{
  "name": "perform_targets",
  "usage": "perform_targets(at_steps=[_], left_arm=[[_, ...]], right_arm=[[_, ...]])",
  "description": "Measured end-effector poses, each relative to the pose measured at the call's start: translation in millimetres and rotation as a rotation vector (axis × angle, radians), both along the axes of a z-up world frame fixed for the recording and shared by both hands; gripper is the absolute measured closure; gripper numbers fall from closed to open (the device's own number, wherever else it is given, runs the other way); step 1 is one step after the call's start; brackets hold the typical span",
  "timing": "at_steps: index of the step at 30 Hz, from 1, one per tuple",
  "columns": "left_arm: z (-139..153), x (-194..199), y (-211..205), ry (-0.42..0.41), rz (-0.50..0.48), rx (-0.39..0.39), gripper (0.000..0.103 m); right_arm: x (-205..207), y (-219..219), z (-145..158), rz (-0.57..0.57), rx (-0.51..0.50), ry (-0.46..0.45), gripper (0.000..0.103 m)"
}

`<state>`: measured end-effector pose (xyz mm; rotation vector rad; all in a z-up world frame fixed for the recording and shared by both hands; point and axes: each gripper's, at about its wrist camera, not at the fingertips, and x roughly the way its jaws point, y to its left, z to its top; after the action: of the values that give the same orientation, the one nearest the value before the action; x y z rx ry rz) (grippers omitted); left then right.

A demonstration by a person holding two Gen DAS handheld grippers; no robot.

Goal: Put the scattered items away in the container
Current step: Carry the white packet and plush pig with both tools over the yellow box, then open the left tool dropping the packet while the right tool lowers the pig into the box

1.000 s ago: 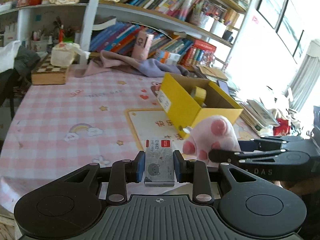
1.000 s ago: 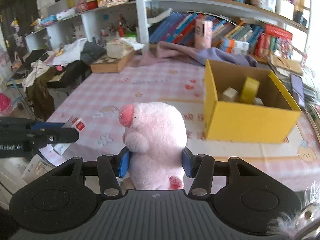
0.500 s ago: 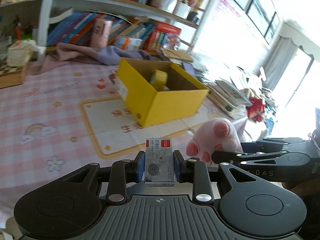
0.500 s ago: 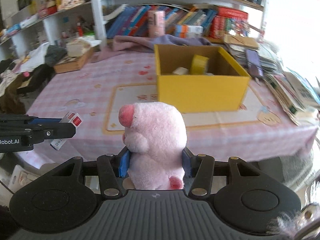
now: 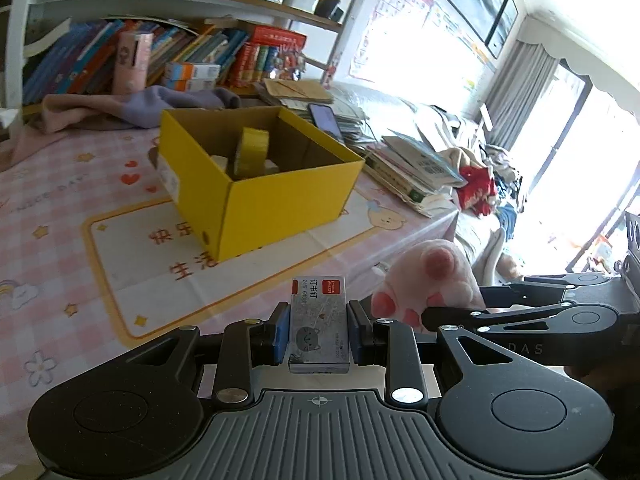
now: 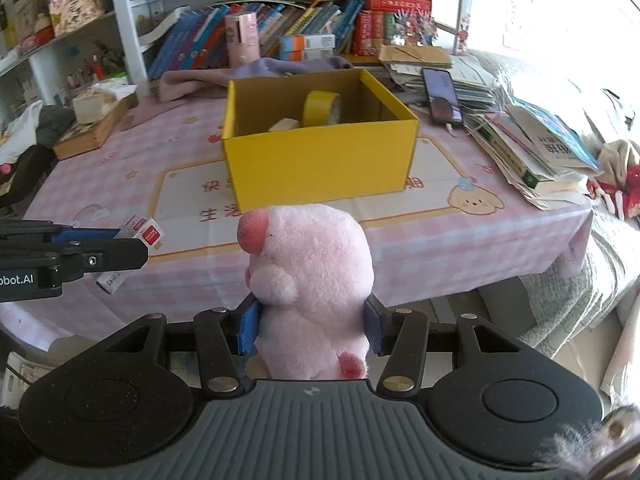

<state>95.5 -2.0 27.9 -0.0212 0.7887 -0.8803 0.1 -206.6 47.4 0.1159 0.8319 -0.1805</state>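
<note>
Gripping a small staple box (image 5: 319,325) between its blue pads, the left gripper (image 5: 319,334) hung off the near table edge; beside it the right gripper (image 6: 312,322) squeezed a pink plush pig (image 6: 310,284). Over the last second both had swung from the table's left side to face the yellow box (image 6: 320,160) more squarely, with tape (image 6: 320,109) already inside. Both loads looked lined up for carrying forward over the rim and dropping in.
</note>
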Motion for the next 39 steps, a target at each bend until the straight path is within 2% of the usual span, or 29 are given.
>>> perform_targets(at_steps=[7,16,20,27,33,36,39], left_arm=[[1,8,-26,-0.010,-0.028,0.010,0.075],[6,34,-55,-0.060,0.013,0.021,0.075],[14,51,-71,-0.101,0.040,0.037,0.075],[32,91,-100,-0.193,0.107,0.083,0.075],[29,139,-127,-0.213,0.201,0.131,0.075],[19,169,-141,-0.200,0.243,0.170,0.075],[3,197,-156,-0.187,0.270,0.240,0.075]], right_arm=[[7,-25,0,-0.024,0.011,-0.004,0.054],[40,-60,2,0.026,0.017,-0.032,0.054],[63,-81,8,0.054,0.027,-0.075,0.054],[119,-122,29,0.126,0.031,-0.193,0.054],[181,-143,40,0.229,0.020,-0.264,0.054],[218,-144,31,0.306,0.006,-0.250,0.054],[256,-143,9,0.388,0.010,-0.186,0.054]])
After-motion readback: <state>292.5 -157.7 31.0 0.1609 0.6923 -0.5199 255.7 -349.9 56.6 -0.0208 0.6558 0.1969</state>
